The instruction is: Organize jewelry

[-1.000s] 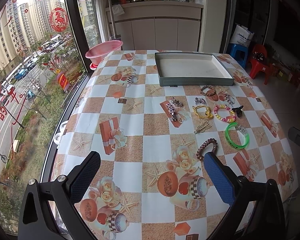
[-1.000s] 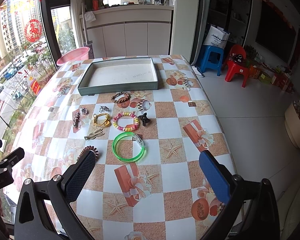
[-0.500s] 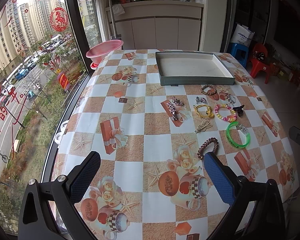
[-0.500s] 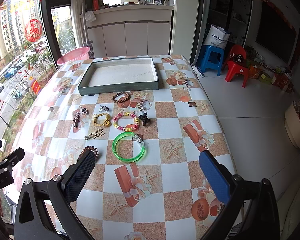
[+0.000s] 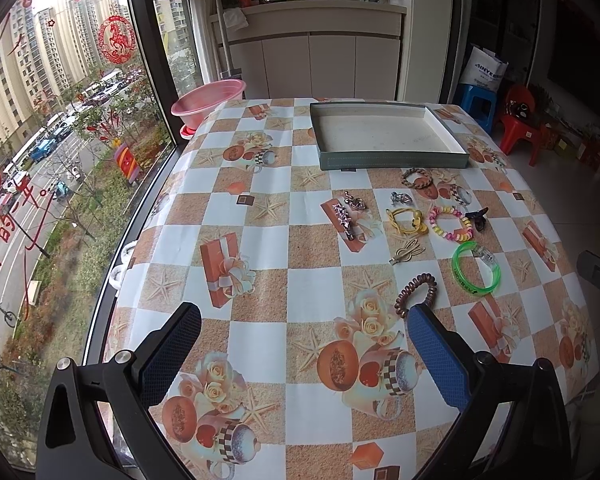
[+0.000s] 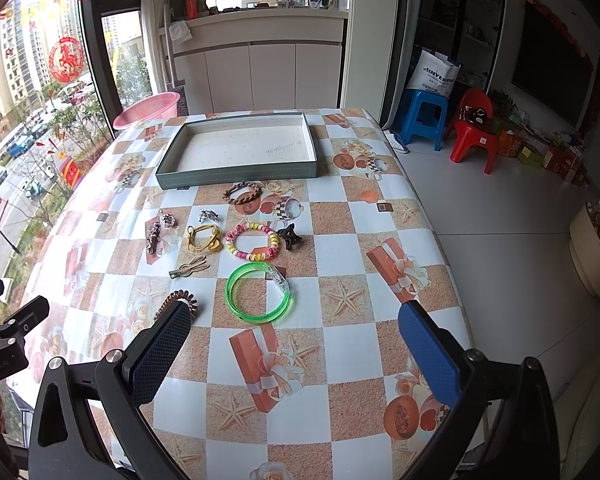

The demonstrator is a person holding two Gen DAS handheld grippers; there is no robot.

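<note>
An empty grey-green tray (image 5: 392, 159) (image 6: 236, 172) stands at the far side of the table. In front of it lie several pieces: a braided brown bracelet (image 6: 242, 192), a yellow hair tie (image 6: 204, 237), a pastel bead bracelet (image 6: 252, 241), a green bangle (image 6: 258, 293) (image 5: 476, 270), a brown spiral hair tie (image 5: 416, 294) (image 6: 178, 300), a gold clip (image 6: 189, 268), silver charms (image 6: 208, 215) and a black claw clip (image 6: 289, 236). My left gripper (image 5: 300, 316) is open and empty above the near table. My right gripper (image 6: 296, 318) is open and empty, just short of the green bangle.
A pink basin (image 5: 208, 101) sits at the table's far left corner by the window. A blue stool (image 6: 420, 118) and a red chair (image 6: 474, 128) stand on the floor at the right. The table's right edge (image 6: 440, 240) drops to the tiled floor.
The left gripper has drifted very slightly; the view shifted a little. The right gripper has not visibly moved. Both stay open.
</note>
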